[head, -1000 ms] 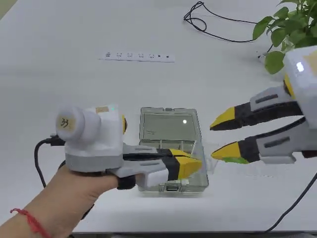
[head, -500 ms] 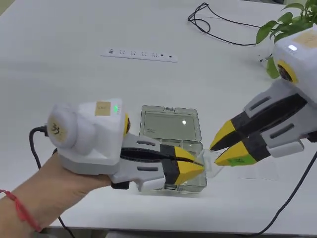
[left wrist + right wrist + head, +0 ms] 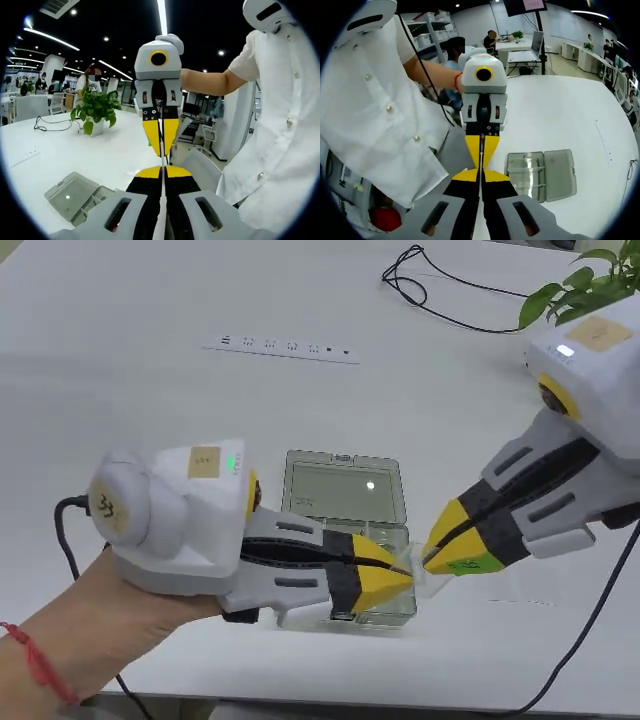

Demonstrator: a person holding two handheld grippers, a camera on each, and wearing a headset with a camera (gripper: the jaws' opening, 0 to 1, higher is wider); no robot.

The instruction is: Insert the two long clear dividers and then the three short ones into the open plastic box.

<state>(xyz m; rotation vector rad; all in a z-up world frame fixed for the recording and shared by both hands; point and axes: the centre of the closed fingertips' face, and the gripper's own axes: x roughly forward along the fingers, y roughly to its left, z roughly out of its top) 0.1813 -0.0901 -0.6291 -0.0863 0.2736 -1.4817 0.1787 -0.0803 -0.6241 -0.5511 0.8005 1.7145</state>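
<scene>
On the white desk [image 3: 150, 400] the open plastic box [image 3: 345, 495] lies beneath two meeting tips. The left tool [image 3: 405, 577] and right tool [image 3: 428, 554] each have jaws pressed together on one thin clear divider [image 3: 432, 583], held over the box's right front corner. The divider's outline is faint.
</scene>
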